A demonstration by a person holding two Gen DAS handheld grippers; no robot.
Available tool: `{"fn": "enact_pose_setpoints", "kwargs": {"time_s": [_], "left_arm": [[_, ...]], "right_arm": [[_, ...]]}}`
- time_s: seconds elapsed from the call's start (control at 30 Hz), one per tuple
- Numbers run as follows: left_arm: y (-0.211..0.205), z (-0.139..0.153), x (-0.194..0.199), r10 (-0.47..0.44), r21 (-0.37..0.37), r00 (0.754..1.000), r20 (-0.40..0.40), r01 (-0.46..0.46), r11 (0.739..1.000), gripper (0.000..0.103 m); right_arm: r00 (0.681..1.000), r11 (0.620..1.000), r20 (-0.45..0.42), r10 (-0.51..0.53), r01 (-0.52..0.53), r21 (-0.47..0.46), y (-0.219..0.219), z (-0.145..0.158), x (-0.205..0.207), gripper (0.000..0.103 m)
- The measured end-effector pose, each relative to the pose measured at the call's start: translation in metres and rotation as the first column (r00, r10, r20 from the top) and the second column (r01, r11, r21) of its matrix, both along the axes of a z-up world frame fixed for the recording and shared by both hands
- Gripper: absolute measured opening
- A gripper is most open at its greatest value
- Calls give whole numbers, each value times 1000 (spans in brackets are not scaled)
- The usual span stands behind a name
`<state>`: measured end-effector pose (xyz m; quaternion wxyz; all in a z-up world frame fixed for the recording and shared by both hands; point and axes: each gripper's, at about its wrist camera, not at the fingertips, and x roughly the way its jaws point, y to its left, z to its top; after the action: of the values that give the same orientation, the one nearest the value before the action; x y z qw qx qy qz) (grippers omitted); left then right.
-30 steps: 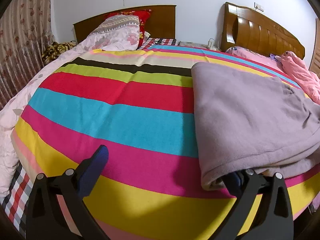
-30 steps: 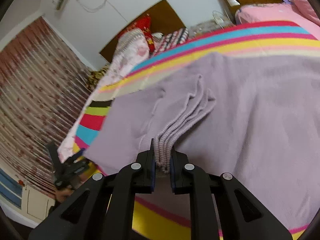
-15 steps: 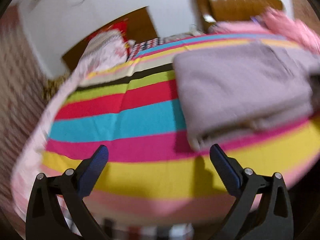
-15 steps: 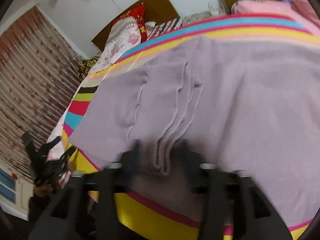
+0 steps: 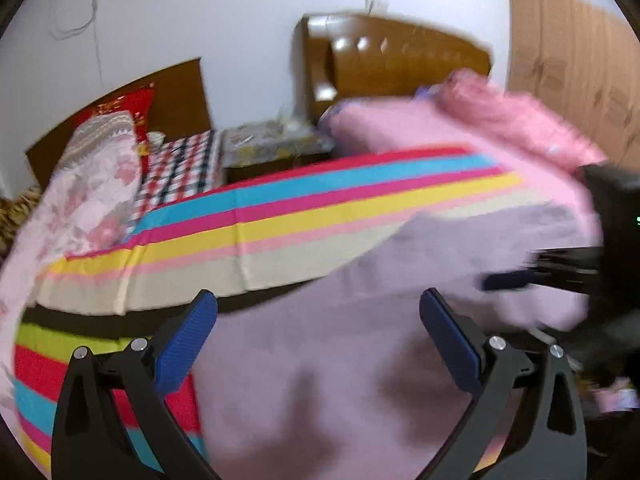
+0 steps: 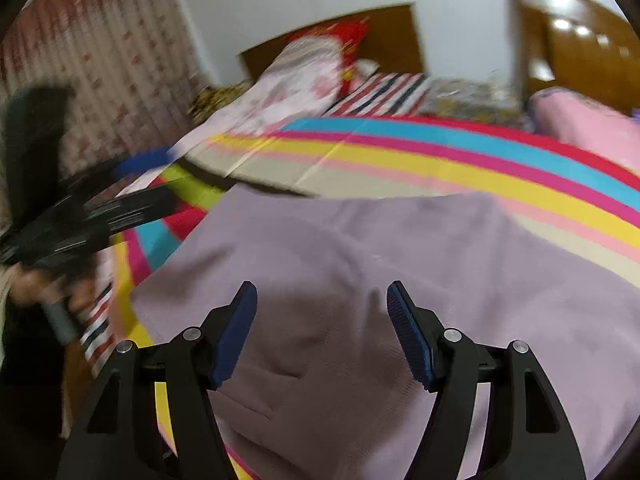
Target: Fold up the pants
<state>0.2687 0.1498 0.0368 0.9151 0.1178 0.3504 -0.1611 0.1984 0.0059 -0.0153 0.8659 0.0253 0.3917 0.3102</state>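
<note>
A: Left wrist view?

B: Left gripper (image 5: 318, 312) has its jaws wide apart, nothing between the blue pads (image 5: 186, 344). The lilac pants (image 5: 360, 360) lie flat under and ahead of it, filling the near centre and right of the view, on the striped bedspread (image 5: 280, 216). Left pad sits over the pants' left edge, where the red and cyan stripes show. Whether the pads touch the cloth, can't tell, the frame is blurred.

A: Other tool visible there?

B: Yes. Right gripper (image 5: 520, 276) comes in from the right edge, over the pants' far right part. Motion-blurred, only one blue tip is readable from this side.

A: Background?

B: Floral pillow (image 5: 96, 184) far left, pink bedding (image 5: 460, 128) far right, wooden headboard (image 5: 400, 56) behind it, white wall beyond.

A: Right wrist view?

B: Right gripper (image 6: 322, 304) has its jaws spread, gap empty. Pants (image 6: 380, 280) are directly below and ahead, flat with a few soft creases, left edge running diagonally from near left to far centre. Yellow stripe shows at the near left beside that edge.

A: Left tool from this side?

B: Left gripper (image 6: 136, 176) is at the left, beyond the pants' left edge, over the bedspread (image 6: 440, 160). Heavily blurred. The person's hand (image 6: 44, 288) holds its handle at the near left. Curtain (image 6: 100, 60) behind it, far left.
</note>
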Motion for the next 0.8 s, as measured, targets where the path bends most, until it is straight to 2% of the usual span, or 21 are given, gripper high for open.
{"fn": "enact_pose_setpoints", "kwargs": {"time_s": [0.07,0.1,0.13,0.17,0.23,0.37,0.43,0.5,0.53,0.63,0.7,0.73,0.8], "left_arm": [[2,-32,32,47,40,994,-99,-43,998,101],[6,-52,42,66,37,985,-161,-61,997,101],[10,-73,48,77,28,974,-215,-73,997,101],[13,-82,45,72,14,976,-207,-71,997,102],[16,-78,42,71,-12,980,-184,-74,997,102],[14,-82,44,85,16,981,-176,-83,996,102],[15,-82,45,85,10,981,-176,-84,996,102],[13,-79,44,86,8,981,-175,-85,996,102],[12,-79,44,86,12,981,-173,-86,996,102],[15,-80,41,90,15,982,-169,-88,996,102],[16,-80,40,91,15,982,-166,-90,996,102],[16,-80,39,91,15,982,-164,-90,996,102],[16,-80,39,91,13,982,-165,-90,996,102]], "right_arm": [[1000,995,-17,-25,24,-99,3,-19,13,68],[999,994,-11,-37,35,-106,-1,-26,16,68],[999,997,1,-35,35,-73,-6,-27,15,67],[999,999,-16,-35,34,-42,-9,-27,17,67],[999,999,-21,-39,39,-27,-10,-27,18,67],[998,997,-15,-66,65,-31,-10,-23,16,67],[993,992,16,-113,113,-63,-6,-12,9,70],[994,992,80,-80,87,-87,4,3,-10,71],[994,993,88,-65,74,-95,8,5,-17,75],[998,988,65,17,-7,-155,24,-6,-38,82],[999,951,45,16,-1,-309,36,-36,-42,84],[995,957,99,15,14,-288,34,-36,-47,86],[997,964,75,-5,25,-264,31,-35,-45,86]]}}
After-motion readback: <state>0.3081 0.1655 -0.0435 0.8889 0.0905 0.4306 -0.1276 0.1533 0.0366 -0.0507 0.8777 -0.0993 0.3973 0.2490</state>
